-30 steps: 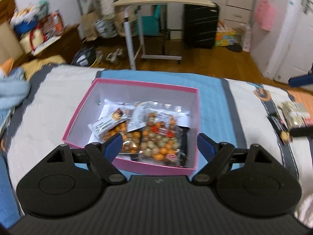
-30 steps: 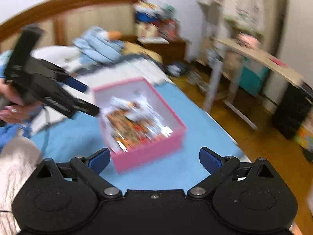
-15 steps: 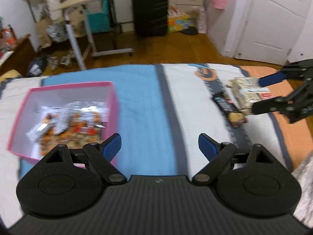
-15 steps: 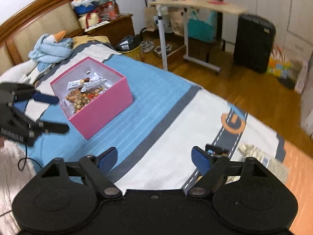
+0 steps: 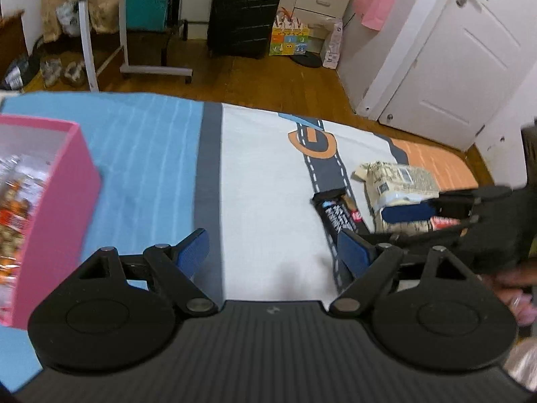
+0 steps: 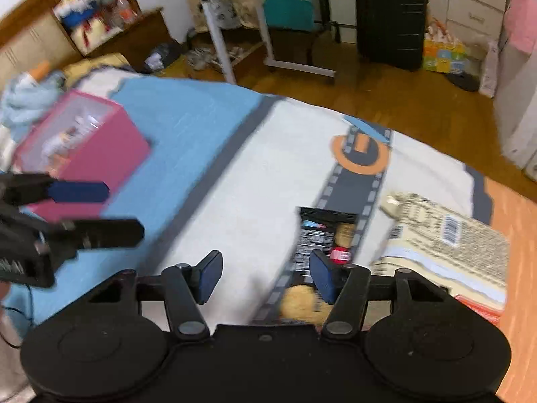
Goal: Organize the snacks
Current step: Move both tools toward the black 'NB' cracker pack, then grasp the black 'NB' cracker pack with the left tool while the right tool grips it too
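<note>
A pink box holding several snack packets sits on the blue part of the bedspread, also in the right wrist view. A black snack bar packet and a beige printed packet lie on the white and orange part. My left gripper hovers over bare bedspread between box and packets, jaws closing slightly with nothing between them. My right gripper is low over the near end of the black packet, jaws closing, with only bedspread between them.
The bed's far edge drops to a wooden floor. Beyond it stand a black suitcase, a rolling desk and a white door. A person's hand holds the right gripper. Blue bedding lies past the box.
Both grippers have swung from the pink box over to the packets and come down. The right gripper's jaws have narrowed and it has rolled level. The box has slid to the left edge of both views.
</note>
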